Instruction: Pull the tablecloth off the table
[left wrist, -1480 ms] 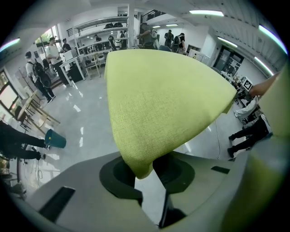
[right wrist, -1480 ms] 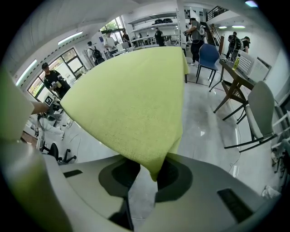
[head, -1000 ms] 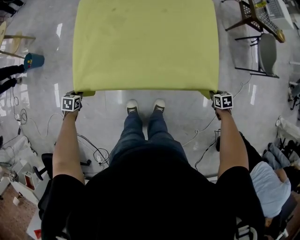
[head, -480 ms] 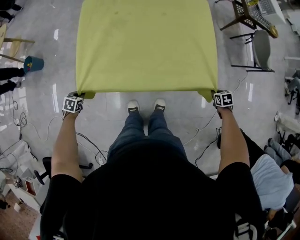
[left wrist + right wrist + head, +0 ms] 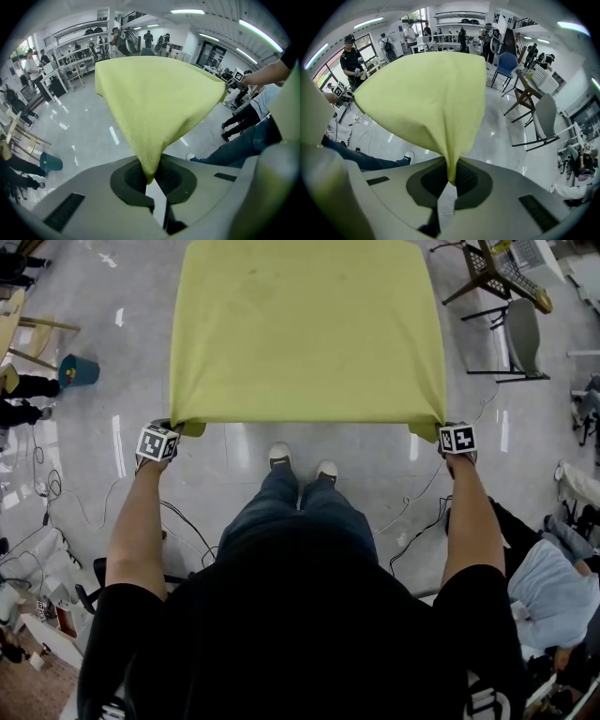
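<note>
The yellow-green cloth (image 5: 305,329) spreads flat and smooth across the 12 o'clock half of the head view. Its near edge is pulled straight between the two grippers.

The left gripper (image 5: 178,430) is clamped on the cloth's 7 o'clock corner, and the right gripper (image 5: 438,430) on its 5 o'clock corner. A bare forearm (image 5: 141,531) runs back from each toward 6 o'clock. A small tail of fabric droops at both held corners.

In the left gripper view the jaws are closed tight on a gathered point of fabric. The fabric fans out from the pinch toward 12 o'clock and reaches the other gripper at 2 o'clock. The right gripper view shows the same: the jaws are closed on a narrow fold and the cloth widens upward. There the left gripper sits at 9 o'clock, at the far end of the taut edge.

The cloth hides whatever is under it, so I cannot tell whether a tabletop lies beneath its far part.

The person's shoes (image 5: 279,457) stand on the pale glossy floor (image 5: 375,474), just at 6 o'clock of the near edge. A teal bucket (image 5: 79,369) sits on the floor at 9 o'clock of the cloth, well apart from it. Chairs (image 5: 530,338) stand at 2 o'clock. Cables (image 5: 187,531) trail over the floor at 7 o'clock, beside the left arm.
</note>
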{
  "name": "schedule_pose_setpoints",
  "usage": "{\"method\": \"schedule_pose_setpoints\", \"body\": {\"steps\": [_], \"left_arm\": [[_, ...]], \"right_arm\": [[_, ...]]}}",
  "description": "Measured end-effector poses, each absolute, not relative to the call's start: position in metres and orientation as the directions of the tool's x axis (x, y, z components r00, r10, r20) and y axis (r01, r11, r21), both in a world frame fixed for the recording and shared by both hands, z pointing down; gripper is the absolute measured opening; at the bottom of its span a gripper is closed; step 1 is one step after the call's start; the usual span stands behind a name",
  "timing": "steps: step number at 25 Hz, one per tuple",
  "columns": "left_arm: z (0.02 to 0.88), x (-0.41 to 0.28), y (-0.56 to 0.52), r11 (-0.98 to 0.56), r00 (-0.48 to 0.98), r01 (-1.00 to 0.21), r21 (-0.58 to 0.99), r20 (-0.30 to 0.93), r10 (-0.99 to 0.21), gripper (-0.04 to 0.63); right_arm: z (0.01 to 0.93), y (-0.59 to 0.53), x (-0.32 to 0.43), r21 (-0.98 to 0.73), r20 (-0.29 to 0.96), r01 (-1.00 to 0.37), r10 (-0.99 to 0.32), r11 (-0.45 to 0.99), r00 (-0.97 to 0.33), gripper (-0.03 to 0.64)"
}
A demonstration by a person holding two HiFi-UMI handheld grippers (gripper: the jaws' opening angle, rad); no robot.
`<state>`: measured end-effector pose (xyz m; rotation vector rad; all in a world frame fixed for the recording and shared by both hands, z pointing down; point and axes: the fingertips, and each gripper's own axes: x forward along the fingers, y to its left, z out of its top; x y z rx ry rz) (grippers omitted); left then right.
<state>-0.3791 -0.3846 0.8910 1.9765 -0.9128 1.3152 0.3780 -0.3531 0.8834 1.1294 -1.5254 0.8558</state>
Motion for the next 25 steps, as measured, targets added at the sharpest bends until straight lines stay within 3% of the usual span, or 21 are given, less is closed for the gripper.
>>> {"method": "schedule_pose_setpoints", "body": {"steps": [25], "left_arm": [[0.803, -0.326, -0.21, -0.551, 0.155, -0.832, -0.055, 0.932, -0.327, 0.028]], "right_arm": [[0.831, -0.213, 0.432, 0.008, 0.917, -0.95, -0.382, 0.311, -0.117, 0.023]]}}
